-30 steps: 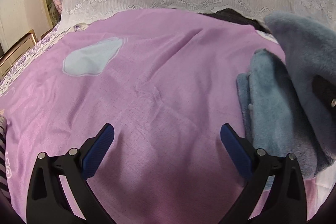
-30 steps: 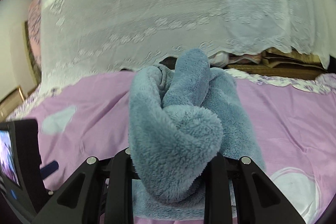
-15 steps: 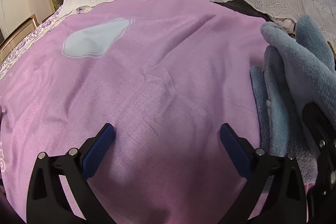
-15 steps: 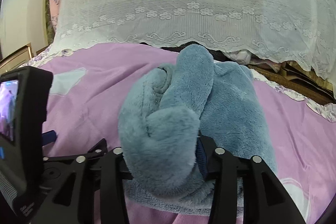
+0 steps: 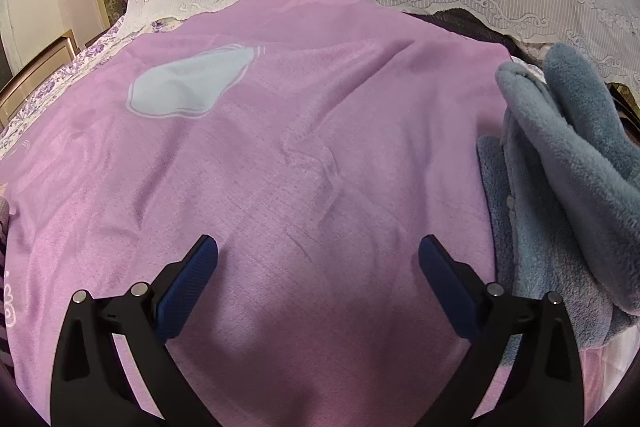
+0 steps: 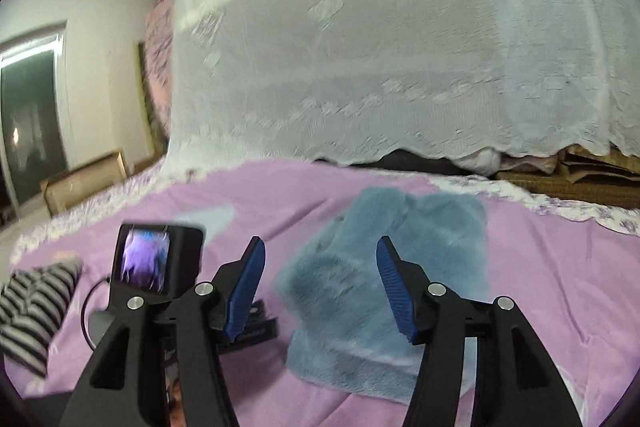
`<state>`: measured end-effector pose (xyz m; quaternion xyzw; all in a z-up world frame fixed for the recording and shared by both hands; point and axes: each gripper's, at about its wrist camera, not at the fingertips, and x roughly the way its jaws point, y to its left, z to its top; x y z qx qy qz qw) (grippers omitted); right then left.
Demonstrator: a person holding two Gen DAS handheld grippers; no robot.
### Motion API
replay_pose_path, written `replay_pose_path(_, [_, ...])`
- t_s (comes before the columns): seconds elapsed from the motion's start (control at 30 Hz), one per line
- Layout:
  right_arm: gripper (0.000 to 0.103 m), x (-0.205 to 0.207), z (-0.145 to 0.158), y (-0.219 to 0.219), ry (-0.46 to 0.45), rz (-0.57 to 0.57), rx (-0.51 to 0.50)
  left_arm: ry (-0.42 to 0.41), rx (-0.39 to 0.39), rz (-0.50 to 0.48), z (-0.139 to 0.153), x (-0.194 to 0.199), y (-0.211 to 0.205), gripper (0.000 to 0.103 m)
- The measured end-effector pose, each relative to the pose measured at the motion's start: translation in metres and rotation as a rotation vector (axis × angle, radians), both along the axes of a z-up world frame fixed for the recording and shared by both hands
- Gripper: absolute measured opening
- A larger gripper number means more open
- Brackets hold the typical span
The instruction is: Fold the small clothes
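The left gripper (image 5: 318,251) hangs over the bare purple bedsheet (image 5: 280,155), jaws spread wide with nothing between them. To its right, the blue fleece garment (image 5: 560,187) lies folded in a heap on the sheet. The right gripper (image 6: 318,287) sits clear of the garment (image 6: 384,287); its jaws have just been opening and hold nothing.

the left wrist view looks steeply down, close over the wide pink bedspread (image 5: 304,155). the right wrist view sits higher, facing nearly level toward the white lace curtain (image 6: 400,59). both share the fluffy grey-blue fleece garment (image 5: 560,187) (image 6: 384,291).
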<state>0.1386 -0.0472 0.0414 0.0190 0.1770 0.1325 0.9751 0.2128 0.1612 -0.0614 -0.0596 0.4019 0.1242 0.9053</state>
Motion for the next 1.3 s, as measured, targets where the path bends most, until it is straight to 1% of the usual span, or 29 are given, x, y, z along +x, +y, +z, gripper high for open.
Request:
replay_pose_path(0.03, [0.055, 0.006, 0.000, -0.002, 0.009, -0.049, -0.018, -0.010, 0.005, 0.006, 0.003, -0.001, 0.001, 0.098])
replay_pose_path(0.07, [0.043, 0.014, -0.002, -0.003, 0.025, -0.105, -0.043, -0.025, 0.008, 0.012, 0.006, -0.003, 0.001, 0.098])
replay_pose_path(0.1, [0.037, 0.022, -0.004, -0.002, 0.046, -0.138, -0.060, -0.037, 0.011, 0.016, 0.009, -0.005, 0.002, 0.098])
replay_pose_path(0.13, [0.029, 0.036, -0.008, -0.001, 0.091, -0.167, -0.069, -0.060, 0.016, 0.022, 0.013, -0.008, 0.003, 0.098])
replay_pose_path(0.17, [0.024, 0.048, -0.012, 0.000, 0.132, -0.170, -0.064, -0.075, 0.020, 0.025, 0.016, -0.010, 0.003, 0.098])
replay_pose_path(0.23, [0.019, 0.066, -0.023, 0.009, 0.189, -0.155, -0.065, -0.108, 0.025, 0.031, 0.024, -0.015, 0.004, 0.098])
replay_pose_path(0.27, [0.019, 0.073, -0.031, 0.017, 0.219, -0.121, -0.085, -0.119, 0.023, 0.033, 0.026, -0.016, 0.005, 0.098])
replay_pose_path(0.3, [0.019, 0.078, -0.044, 0.032, 0.260, -0.069, -0.136, -0.132, 0.012, 0.035, 0.030, -0.017, 0.007, 0.098])
replay_pose_path(0.33, [0.019, 0.078, -0.054, 0.041, 0.272, -0.055, -0.181, -0.140, 0.003, 0.037, 0.032, -0.018, 0.008, 0.098])
replay_pose_path(0.37, [0.019, 0.075, -0.067, 0.050, 0.273, -0.035, -0.227, -0.147, -0.009, 0.038, 0.034, -0.020, 0.010, 0.098])
replay_pose_path(0.4, [0.019, 0.070, -0.077, 0.057, 0.254, -0.024, -0.258, -0.151, -0.018, 0.038, 0.036, -0.020, 0.010, 0.098])
replay_pose_path(0.47, [0.019, 0.061, -0.083, 0.063, 0.208, -0.028, -0.306, -0.148, -0.040, 0.016, 0.036, -0.019, 0.008, 0.098])
replay_pose_path(0.5, [0.019, 0.060, -0.082, 0.061, 0.213, -0.018, -0.300, -0.139, -0.042, 0.002, 0.035, -0.017, 0.006, 0.098])
replay_pose_path(0.57, [0.017, 0.063, -0.076, 0.048, 0.244, 0.002, -0.226, -0.113, -0.031, -0.023, 0.030, -0.014, -0.001, 0.098])
replay_pose_path(0.6, [0.017, 0.063, -0.074, 0.038, 0.252, 0.015, -0.181, -0.100, -0.024, -0.030, 0.026, -0.011, -0.004, 0.098])
replay_pose_path(0.63, [0.017, 0.061, -0.070, 0.031, 0.250, 0.024, -0.160, -0.081, -0.019, -0.036, 0.021, -0.009, -0.007, 0.098])
replay_pose_path(0.67, [0.017, 0.058, -0.068, 0.026, 0.244, 0.038, -0.152, -0.071, -0.019, -0.040, 0.019, -0.008, -0.008, 0.098])
replay_pose_path(0.73, [0.017, 0.050, -0.063, 0.019, 0.224, 0.065, -0.171, -0.068, -0.024, -0.040, 0.017, -0.009, -0.008, 0.098])
replay_pose_path(0.8, [0.017, 0.044, -0.054, 0.013, 0.202, 0.081, -0.165, -0.094, -0.027, -0.031, 0.022, -0.013, -0.008, 0.098])
replay_pose_path(0.83, [0.017, 0.044, -0.047, 0.007, 0.186, 0.074, -0.140, -0.108, -0.030, -0.030, 0.025, -0.015, -0.007, 0.098])
replay_pose_path(0.9, [0.017, 0.050, -0.035, -0.002, 0.178, 0.043, -0.094, -0.134, -0.040, -0.038, 0.032, -0.018, -0.011, 0.098])
replay_pose_path(0.97, [0.018, 0.069, -0.027, -0.005, 0.203, 0.009, -0.064, -0.144, -0.036, -0.066, 0.037, -0.017, -0.019, 0.098])
replay_pose_path(1.07, [0.018, 0.101, -0.019, 0.003, 0.226, -0.031, -0.066, -0.107, 0.008, -0.097, 0.031, -0.006, -0.036, 0.098])
replay_pose_path(1.13, [0.018, 0.116, -0.021, 0.010, 0.246, -0.039, -0.072, -0.067, 0.050, -0.095, 0.019, 0.003, -0.044, 0.098])
replay_pose_path(1.17, [0.017, 0.125, -0.026, 0.014, 0.264, -0.050, -0.090, -0.042, 0.071, -0.095, 0.011, 0.006, -0.046, 0.098])
replay_pose_path(1.2, [0.017, 0.135, -0.035, 0.016, 0.302, -0.067, -0.112, -0.004, 0.079, -0.097, 0.001, 0.011, -0.047, 0.098])
replay_pose_path(1.27, [0.017, 0.149, -0.063, 0.015, 0.375, -0.072, -0.115, 0.031, 0.043, -0.092, -0.010, 0.014, -0.043, 0.099])
replay_pose_path(1.3, [0.016, 0.150, -0.070, 0.015, 0.359, -0.088, -0.134, 0.031, 0.026, -0.088, -0.012, 0.014, -0.042, 0.099])
